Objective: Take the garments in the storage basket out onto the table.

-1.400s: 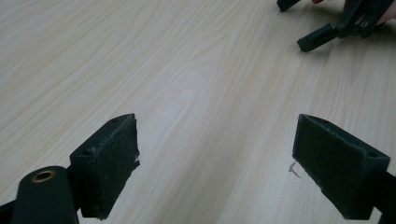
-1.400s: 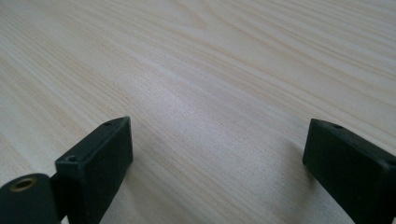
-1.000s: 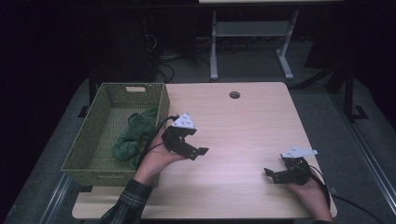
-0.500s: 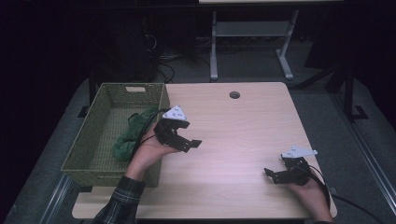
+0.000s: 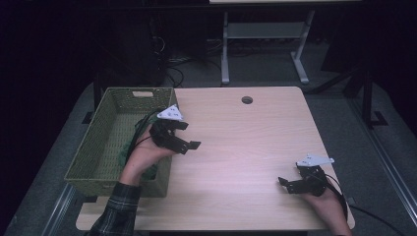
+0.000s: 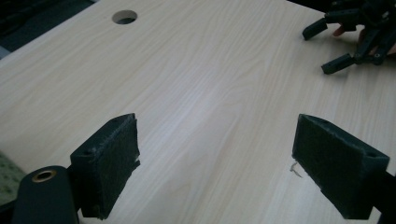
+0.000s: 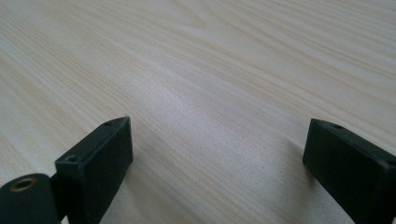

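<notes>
One green cloth, seemingly, in basket

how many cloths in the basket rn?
1 visible: a green cloth inside the woven basket, partly behind the left hand and its tool. More could lie underneath.

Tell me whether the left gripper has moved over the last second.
Yes. The left gripper has drifted up the high view, toward the far end of the basket and its right rim, while its jaws stay open and empty.

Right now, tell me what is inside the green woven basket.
The basket holds crumpled green cloth near its right wall. The left hand and its hand-held gripper cover part of the cloth and that wall.
</notes>
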